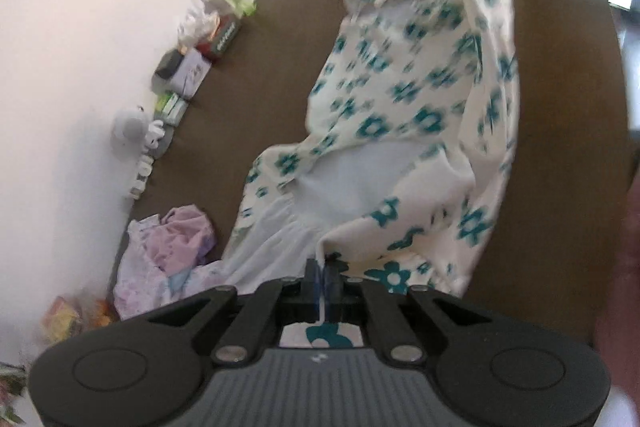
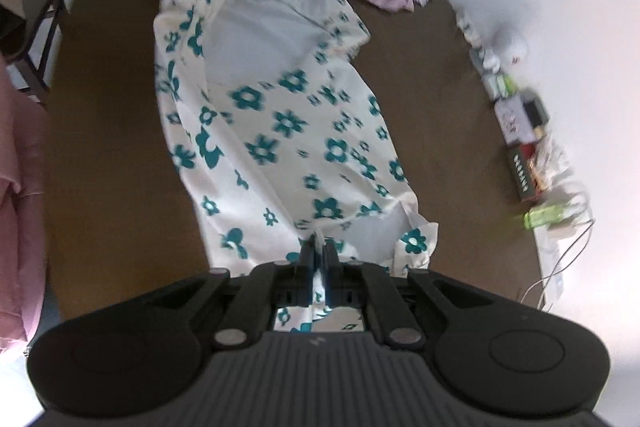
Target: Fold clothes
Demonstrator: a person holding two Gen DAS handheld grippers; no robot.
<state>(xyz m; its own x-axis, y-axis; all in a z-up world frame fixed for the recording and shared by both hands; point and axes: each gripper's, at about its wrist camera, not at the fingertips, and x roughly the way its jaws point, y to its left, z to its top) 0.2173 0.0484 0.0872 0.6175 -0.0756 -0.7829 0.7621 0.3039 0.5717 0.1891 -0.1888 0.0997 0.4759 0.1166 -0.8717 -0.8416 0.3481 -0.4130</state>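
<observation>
Left hand-held gripper (image 1: 323,269) and right hand-held gripper (image 2: 319,251) each pinch the floral garment (image 2: 280,131), apparently at opposite ends; keep tension even, laying it toward the table's (image 2: 120,147) 12 o'clock.

White teal-flowered garment (image 2: 280,131), stretched, partly inside-out
</observation>
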